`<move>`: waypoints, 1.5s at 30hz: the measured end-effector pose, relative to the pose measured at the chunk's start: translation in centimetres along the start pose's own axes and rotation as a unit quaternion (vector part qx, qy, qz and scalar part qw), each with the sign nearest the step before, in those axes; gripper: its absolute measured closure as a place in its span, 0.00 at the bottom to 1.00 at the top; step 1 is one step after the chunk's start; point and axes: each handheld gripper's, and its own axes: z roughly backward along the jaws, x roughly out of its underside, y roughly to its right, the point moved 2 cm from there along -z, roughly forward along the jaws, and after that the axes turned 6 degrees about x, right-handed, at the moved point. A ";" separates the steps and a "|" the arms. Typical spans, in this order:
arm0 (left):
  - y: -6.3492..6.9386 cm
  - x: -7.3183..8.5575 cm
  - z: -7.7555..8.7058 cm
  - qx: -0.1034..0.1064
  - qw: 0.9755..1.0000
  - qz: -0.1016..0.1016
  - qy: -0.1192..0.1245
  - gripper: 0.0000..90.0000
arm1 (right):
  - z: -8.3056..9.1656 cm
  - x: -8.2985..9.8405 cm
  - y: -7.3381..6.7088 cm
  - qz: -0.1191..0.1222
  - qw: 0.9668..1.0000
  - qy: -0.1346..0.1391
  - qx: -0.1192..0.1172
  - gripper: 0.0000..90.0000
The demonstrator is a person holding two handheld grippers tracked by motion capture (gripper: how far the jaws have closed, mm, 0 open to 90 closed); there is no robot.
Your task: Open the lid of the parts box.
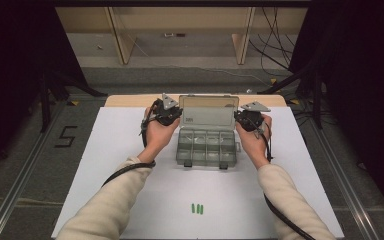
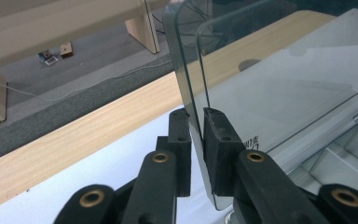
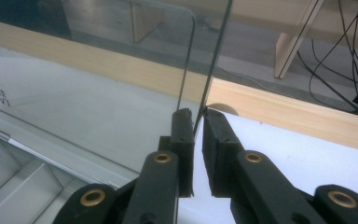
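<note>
A clear plastic organizer box (image 1: pixel 207 147) with several empty compartments stands on the white mat, and its lid (image 1: pixel 209 114) is raised upright at the back. My left gripper (image 1: pixel 178 115) is at the lid's left edge. In the left gripper view, the left gripper (image 2: pixel 198 126) has the lid's (image 2: pixel 289 88) side wall pinched between its pads. My right gripper (image 1: pixel 239 118) is at the lid's right edge. In the right gripper view, the right gripper (image 3: pixel 197 119) holds the lid's (image 3: pixel 98 102) thin rim between its fingertips. Three small green pieces (image 1: pixel 196 208) lie together on the mat near the front.
The white mat (image 1: pixel 120 165) covers a wooden table whose far edge (image 1: pixel 130 100) shows behind the box. Beyond it are grey floor, wooden legs (image 1: pixel 122 45) and loose cables (image 1: pixel 275 50). Dark stands flank both sides.
</note>
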 end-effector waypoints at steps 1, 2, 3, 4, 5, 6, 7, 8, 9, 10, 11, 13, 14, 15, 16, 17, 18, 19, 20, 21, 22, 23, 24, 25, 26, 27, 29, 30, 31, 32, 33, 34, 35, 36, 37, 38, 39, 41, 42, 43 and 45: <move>-0.1 0.1 0.0 0.001 1.000 -0.008 -0.007 0.90 | -0.1 0.1 0.0 0.006 1.000 0.000 0.000 0.92; -0.1 0.2 0.0 0.001 1.000 -0.007 -0.008 0.90 | -0.2 0.2 -0.1 0.001 1.000 -0.004 0.000 0.92; -0.1 0.2 0.0 0.001 1.000 -0.009 -0.011 0.90 | -0.3 0.3 0.0 0.009 1.000 -0.007 0.000 0.92; 0.0 0.3 -0.2 0.001 1.000 -0.001 -0.006 0.90 | -0.4 0.4 -0.1 0.006 1.000 -0.011 -0.002 0.92; -0.2 0.3 -0.1 0.003 1.000 -0.012 -0.014 0.90 | -0.4 0.5 -0.1 0.006 1.000 -0.016 -0.004 0.92; -0.4 0.4 0.0 0.008 0.999 -0.024 -0.029 0.90 | -0.5 0.6 0.0 0.009 1.000 -0.012 -0.003 0.92; -0.2 0.4 -0.2 0.003 1.000 -0.010 -0.017 0.90 | -0.6 0.6 0.0 0.009 1.000 -0.013 -0.003 0.92; -0.2 0.5 -0.3 0.004 1.000 -0.008 -0.017 0.90 | -0.6 0.6 0.0 0.008 1.000 -0.013 -0.002 0.92; -0.2 0.5 -0.4 0.004 1.000 -0.007 -0.020 0.90 | -0.6 0.6 0.0 0.009 1.000 -0.013 -0.003 0.91; -0.2 0.6 -0.4 0.005 1.000 -0.010 -0.022 0.90 | -0.6 0.6 0.0 0.009 1.000 -0.014 -0.003 0.91; -0.1 0.7 -0.5 0.004 1.000 -0.006 -0.022 0.90 | -0.6 0.7 0.0 0.012 1.000 -0.014 -0.001 0.91; -0.3 0.7 -0.3 0.007 0.999 -0.024 -0.041 0.90 | -0.5 0.7 -0.1 0.005 1.000 -0.021 -0.005 0.91; -0.1 0.8 -0.6 0.005 1.000 -0.009 -0.029 0.90 | -0.6 0.7 0.0 0.006 1.000 -0.020 -0.003 0.91; -0.1 0.8 -0.6 0.004 1.000 -0.007 -0.027 0.90 | -0.6 0.7 0.0 0.006 1.000 -0.020 -0.002 0.90; -0.1 0.9 -0.7 0.007 1.000 -0.007 -0.030 0.90 | -0.6 0.7 0.0 0.005 1.000 -0.020 -0.002 0.90; -0.1 0.9 -0.7 0.007 1.000 -0.003 -0.030 0.90 | -0.6 0.8 0.0 0.005 1.000 -0.023 -0.004 0.90; -0.1 0.9 -0.7 0.009 0.999 -0.004 -0.032 0.90 | -0.6 0.8 0.0 0.004 1.000 -0.023 -0.004 0.89; -0.2 0.9 -0.7 0.010 0.999 -0.004 -0.034 0.90 | -0.7 0.8 0.0 0.003 1.000 -0.024 -0.004 0.89; -0.1 1.0 -0.7 0.012 0.999 -0.003 -0.035 0.90 | -0.7 0.8 0.0 0.001 1.000 -0.023 -0.003 0.89; -0.1 1.0 -0.8 0.008 0.999 -0.004 -0.035 0.90 | -0.7 0.9 0.0 0.006 1.000 -0.023 -0.003 0.88; -0.1 1.0 -0.8 0.009 0.999 -0.004 -0.036 0.90 | -0.8 0.9 0.1 0.009 1.000 -0.023 -0.003 0.88; -0.1 1.0 -0.8 0.010 0.999 -0.004 -0.039 0.90 | -0.8 0.9 0.1 0.011 1.000 -0.022 -0.001 0.88; -0.2 1.1 -0.8 0.011 0.999 -0.006 -0.043 0.89 | -0.8 0.9 0.0 0.005 1.000 -0.028 -0.003 0.87; -0.4 1.1 -0.6 0.013 0.998 -0.021 -0.058 0.89 | -0.8 0.9 0.0 0.006 1.000 -0.030 -0.003 0.87; -0.3 1.2 -0.7 0.013 0.998 -0.019 -0.055 0.89 | -0.8 1.0 0.0 0.006 0.999 -0.031 -0.002 0.87; -0.3 1.3 -0.8 0.014 0.998 -0.018 -0.056 0.89 | -0.9 1.0 0.1 0.014 0.999 -0.031 -0.002 0.87; -0.1 1.5 -1.0 0.013 0.999 -0.003 -0.048 0.89 | -0.9 1.1 0.1 0.011 0.999 -0.035 -0.001 0.86; -0.1 1.6 -1.1 0.015 0.999 0.001 -0.047 0.89 | -1.0 1.1 0.1 0.012 0.999 -0.036 -0.001 0.85; -0.1 1.7 -1.1 0.014 0.999 0.000 -0.048 0.89 | -1.0 1.2 0.1 0.011 0.999 -0.039 -0.001 0.85; -0.1 1.8 -1.2 0.016 0.999 -0.001 -0.051 0.89 | -1.1 1.2 0.1 0.007 0.999 -0.041 -0.002 0.85; -0.1 1.9 -1.2 0.016 0.998 0.001 -0.053 0.88 | -1.1 1.2 0.1 0.014 0.999 -0.040 -0.005 0.84; -0.1 2.0 -1.1 0.019 0.998 -0.002 -0.061 0.88 | -1.1 1.3 0.1 0.009 0.999 -0.048 -0.008 0.84; -0.1 2.1 -1.2 0.017 0.998 0.003 -0.058 0.88 | -1.1 1.3 0.1 0.010 0.999 -0.047 -0.005 0.84; -0.1 2.1 -1.2 0.020 0.998 0.002 -0.060 0.88 | -1.2 1.3 0.1 0.010 0.999 -0.049 -0.005 0.83; -0.3 2.1 -1.0 0.027 0.997 -0.010 -0.075 0.88 | -1.2 1.4 0.1 0.008 0.999 -0.050 -0.004 0.83; -0.3 2.2 -1.0 0.027 0.997 -0.008 -0.075 0.88 | -1.3 1.5 0.1 0.012 0.999 -0.049 -0.004 0.83; -0.3 2.2 -1.0 0.027 0.997 -0.008 -0.078 0.88 | -1.3 1.5 0.1 0.006 0.998 -0.055 -0.004 0.82; -0.2 2.2 -1.0 0.028 0.997 -0.008 -0.078 0.87 | -1.4 1.6 0.1 0.010 0.998 -0.058 -0.006 0.82; 0.0 2.3 -1.1 0.029 0.998 0.007 -0.063 0.87 | -1.4 1.7 0.3 0.017 0.998 -0.063 -0.008 0.82; -0.3 2.3 -0.9 0.030 0.997 -0.005 -0.074 0.87 | -1.4 1.8 0.1 0.009 0.998 -0.063 -0.004 0.81; -0.3 2.4 -0.8 0.030 0.997 -0.003 -0.078 0.87 | -1.5 1.9 0.3 0.016 0.998 -0.066 -0.007 0.80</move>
